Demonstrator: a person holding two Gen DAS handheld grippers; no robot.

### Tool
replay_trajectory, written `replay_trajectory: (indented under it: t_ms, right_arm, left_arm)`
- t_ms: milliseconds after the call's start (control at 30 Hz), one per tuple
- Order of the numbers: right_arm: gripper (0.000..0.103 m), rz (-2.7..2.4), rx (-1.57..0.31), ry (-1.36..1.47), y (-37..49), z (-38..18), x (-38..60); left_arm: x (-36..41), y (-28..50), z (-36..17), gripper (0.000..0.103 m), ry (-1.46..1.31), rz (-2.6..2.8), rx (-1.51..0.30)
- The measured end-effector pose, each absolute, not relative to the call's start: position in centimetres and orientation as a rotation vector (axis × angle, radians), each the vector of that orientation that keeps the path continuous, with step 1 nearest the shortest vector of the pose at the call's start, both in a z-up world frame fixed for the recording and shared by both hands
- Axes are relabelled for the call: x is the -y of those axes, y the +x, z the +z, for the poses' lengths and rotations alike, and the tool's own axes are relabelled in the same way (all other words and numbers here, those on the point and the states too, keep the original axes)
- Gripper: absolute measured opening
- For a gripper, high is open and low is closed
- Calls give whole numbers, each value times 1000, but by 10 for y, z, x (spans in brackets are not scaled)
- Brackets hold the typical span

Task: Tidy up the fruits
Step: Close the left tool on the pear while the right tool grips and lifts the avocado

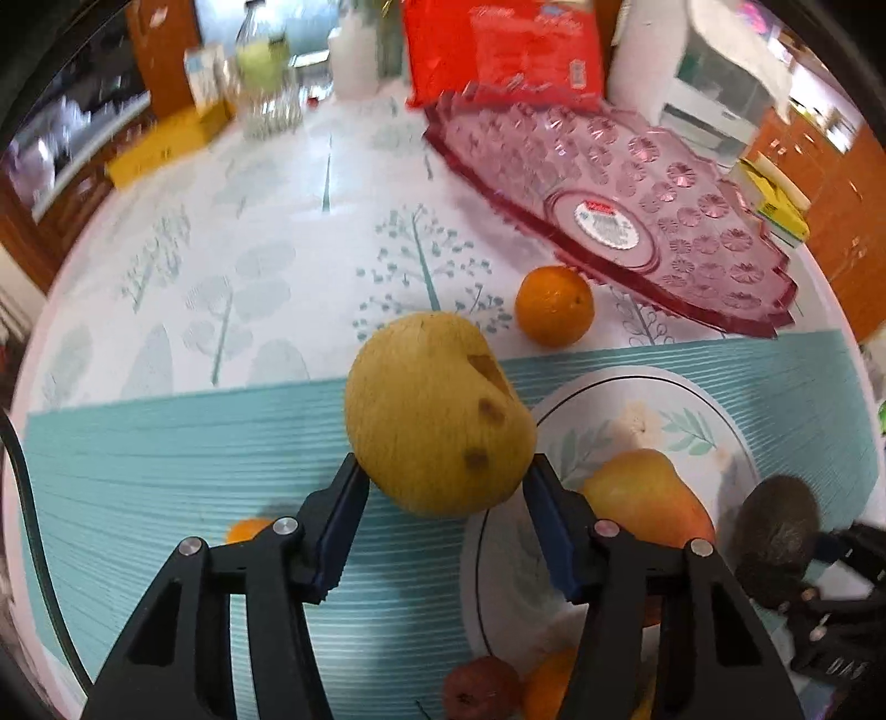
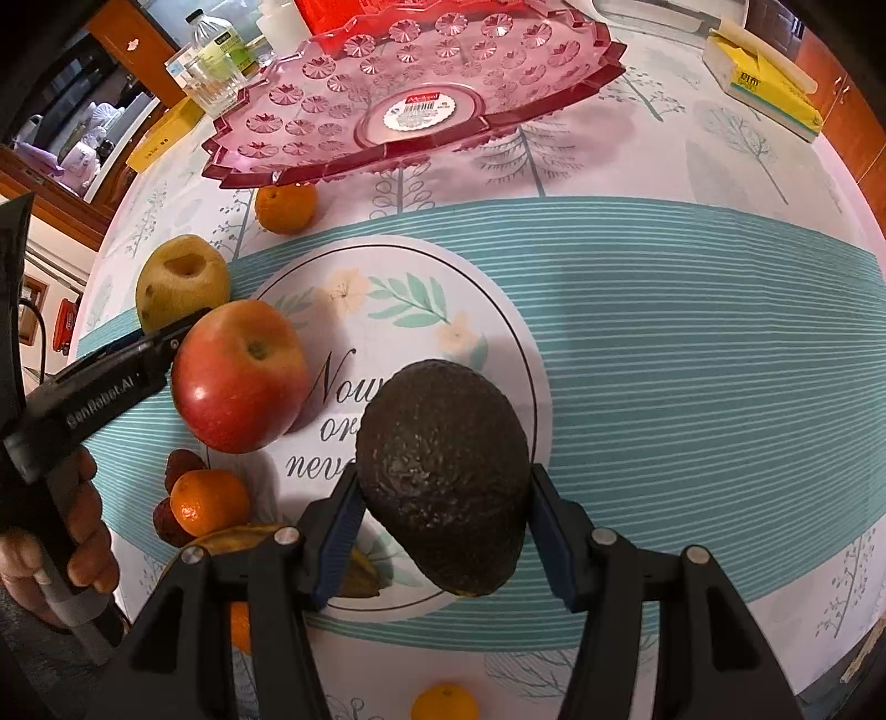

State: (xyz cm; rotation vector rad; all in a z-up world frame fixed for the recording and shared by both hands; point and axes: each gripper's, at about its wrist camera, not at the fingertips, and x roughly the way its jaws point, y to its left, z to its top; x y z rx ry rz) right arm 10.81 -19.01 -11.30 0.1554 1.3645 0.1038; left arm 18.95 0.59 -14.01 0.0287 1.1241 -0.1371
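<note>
Over the teal striped placemat (image 2: 692, 310) on the desk (image 1: 266, 221), the left gripper (image 1: 440, 501) has its fingers (image 1: 343, 520) pressed against both sides of a yellow pear-like fruit (image 1: 437, 412) with brown spots, holding it off the surface. Just to its right, the right gripper (image 2: 446, 531) has its fingers (image 2: 338, 531) clamped on a dark, bumpy avocado (image 2: 446, 476), raised above the round flower-printed circle (image 2: 398, 299) at the mat's middle. The right wrist view shows what the left one hides: the hand (image 2: 83, 526) around the left tool's handle, the hollow in the top of the yellow fruit, a red apple (image 2: 241, 376) sitting at the circle's left edge close by the left gripper's finger, a small mandarin (image 2: 207, 501) with dark red fruits (image 2: 180, 471) beside it, and another orange (image 2: 443, 700) near the desk's front edge. The left wrist view, in turn, catches the apple from its side, looking yellow-orange there, and a red snack bag (image 1: 504, 50) standing behind the pink cut-glass platter (image 1: 609, 183). Both views show that platter lying tilted on the tree-patterned cloth, and an orange (image 1: 554, 304) just beside its near rim. A yellow tissue box (image 2: 767, 83) lies well apart at the far right, and a glass (image 2: 213, 83) and bottle stand at the far left.
</note>
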Motion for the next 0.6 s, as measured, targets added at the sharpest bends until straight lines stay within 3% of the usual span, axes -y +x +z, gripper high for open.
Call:
replay_trajectory:
  t_ms: [233,400,467,533,600]
  right_arm:
    - [57,106,-1361,164,106,-113,193]
    - [57,109,-1369,164,107,-114,192]
    - [57,113,-1370,166,108,-114,191]
    - [57,115,-1370,165,108,-114,191]
    - [57,116,-1370,164,107,-114,191]
  left_arm:
    - [-12,176,-134,54,38,-168,-1080]
    - [-13,182,-136,60,27,-161,-1127]
    - [-14,183,-140,76,29,-134,-1147]
    - [-18,185,-142,83,20,-97,-1152]
    - [-21,187,-144,83,-8,-100,-1167]
